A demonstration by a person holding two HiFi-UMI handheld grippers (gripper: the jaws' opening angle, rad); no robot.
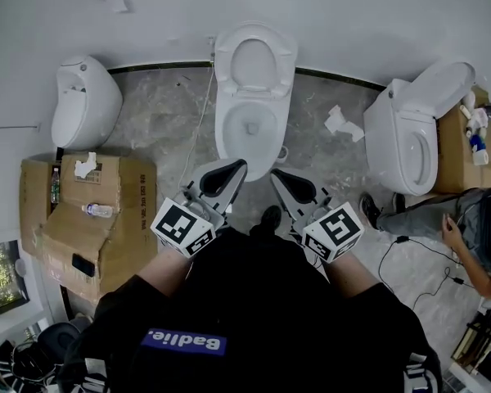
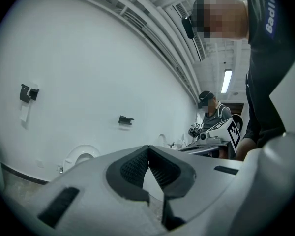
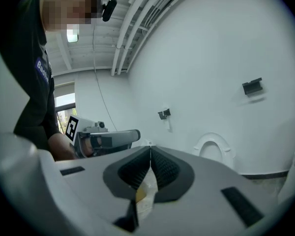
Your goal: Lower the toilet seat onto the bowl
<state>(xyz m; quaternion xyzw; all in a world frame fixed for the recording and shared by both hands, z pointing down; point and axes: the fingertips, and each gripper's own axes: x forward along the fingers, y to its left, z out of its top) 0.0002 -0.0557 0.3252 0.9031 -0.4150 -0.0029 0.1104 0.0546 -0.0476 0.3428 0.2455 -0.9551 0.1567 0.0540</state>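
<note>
Left gripper [image 2: 148, 151]: jaws pressed together at the tips, with nothing between them.
Right gripper [image 3: 150, 150]: jaws also closed tip to tip, and empty.
Gripper placement: in the head view both sit side by side just in front of the person's torso [image 1: 262, 301]. Their tips angle inward toward 12 o'clock and touch nothing.
Bowl [image 1: 250, 125]: at 12 o'clock from the grippers, uncovered. Its front rim is near the gripper tips but apart from them.
Toilet seat [image 1: 254, 59]: beyond the bowl at 12 o'clock, raised upright against the white wall [image 1: 147, 15], well apart from both grippers.
Second fixture [image 1: 83, 101]: white, at 10 o'clock, against the same wall.
Cardboard boxes [image 1: 90, 244]: at 9 o'clock, with a plastic bottle [image 1: 98, 210] lying on top.
Crumpled paper [image 1: 342, 123]: on the floor [image 1: 164, 121] at 2 o'clock, between the bowl and another toilet [image 1: 409, 133].
Second person [image 1: 475, 219]: at 3 o'clock, low at the frame edge.
</note>
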